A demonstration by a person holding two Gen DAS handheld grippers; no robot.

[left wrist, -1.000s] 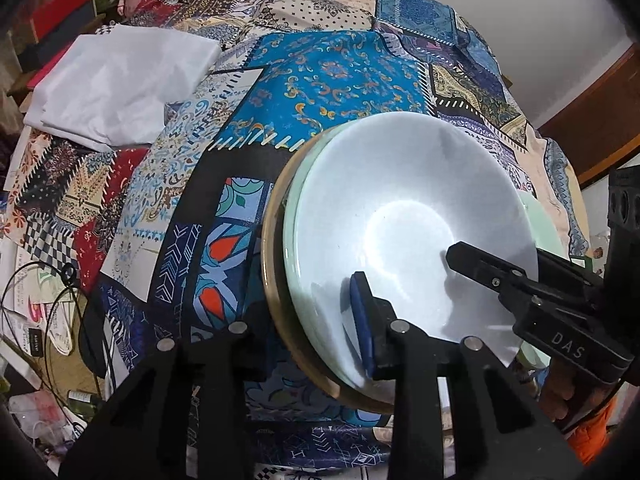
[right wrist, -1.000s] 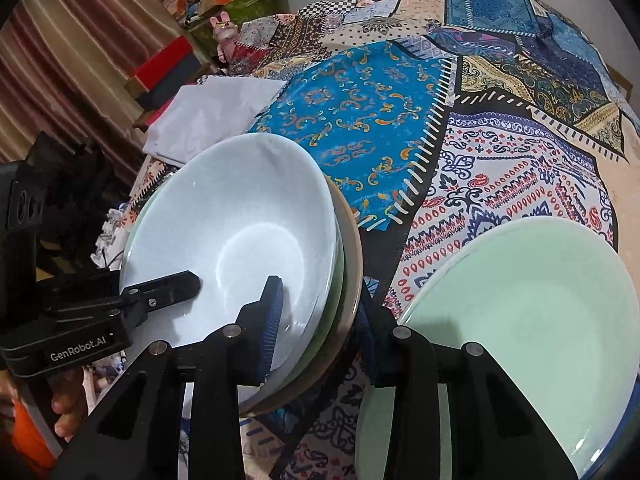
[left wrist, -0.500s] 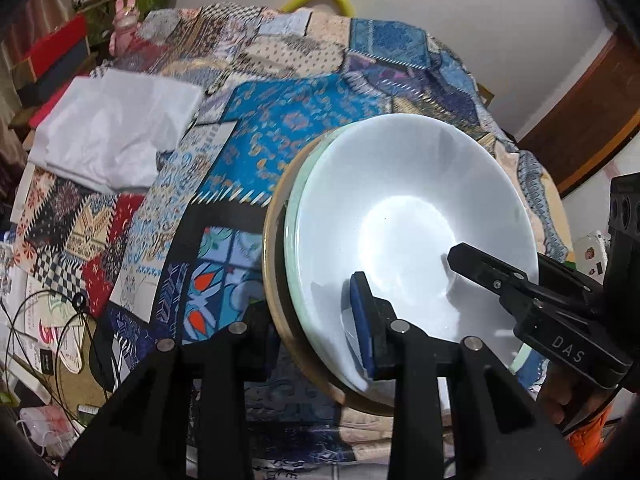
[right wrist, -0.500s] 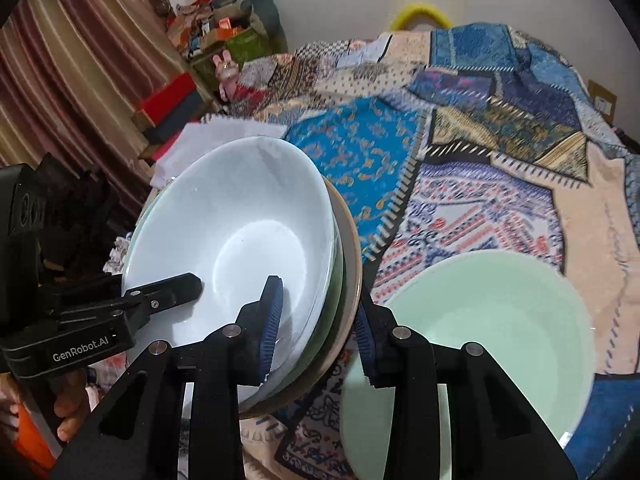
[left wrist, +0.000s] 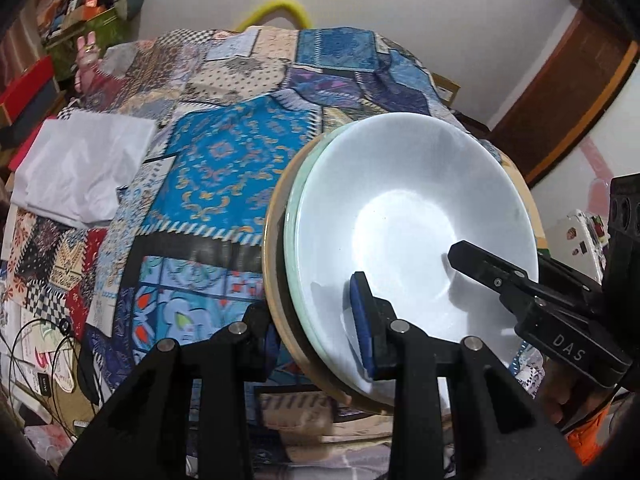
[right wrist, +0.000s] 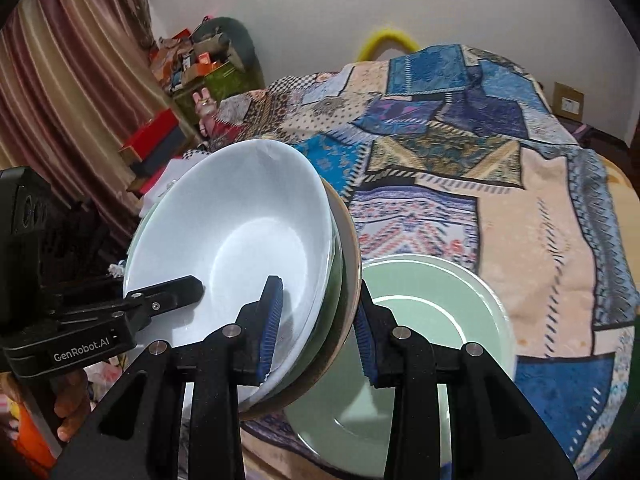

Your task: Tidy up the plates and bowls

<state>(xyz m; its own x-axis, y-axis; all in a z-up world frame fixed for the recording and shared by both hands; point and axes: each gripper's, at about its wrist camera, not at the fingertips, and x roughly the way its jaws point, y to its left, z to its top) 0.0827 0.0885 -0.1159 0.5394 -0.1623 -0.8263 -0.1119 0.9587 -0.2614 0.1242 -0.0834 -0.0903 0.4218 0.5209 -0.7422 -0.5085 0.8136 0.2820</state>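
Both grippers, left (left wrist: pixel 316 332) and right (right wrist: pixel 318 320), pinch opposite rims of a stack (white bowl (right wrist: pixel 236 236) on top) lifted above the patchwork bedspread (right wrist: pixel 500 184); next, I judge, lowering it level onto the green plate (right wrist: pixel 420 320).

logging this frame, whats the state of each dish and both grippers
white bowl: top of the stack, tilted, lifted
tan plate: bottom of the stack, tilted
green plate: flat on the quilt, empty
left gripper: jaws clamped on the stack's rim
right gripper: jaws clamped on the stack's rim
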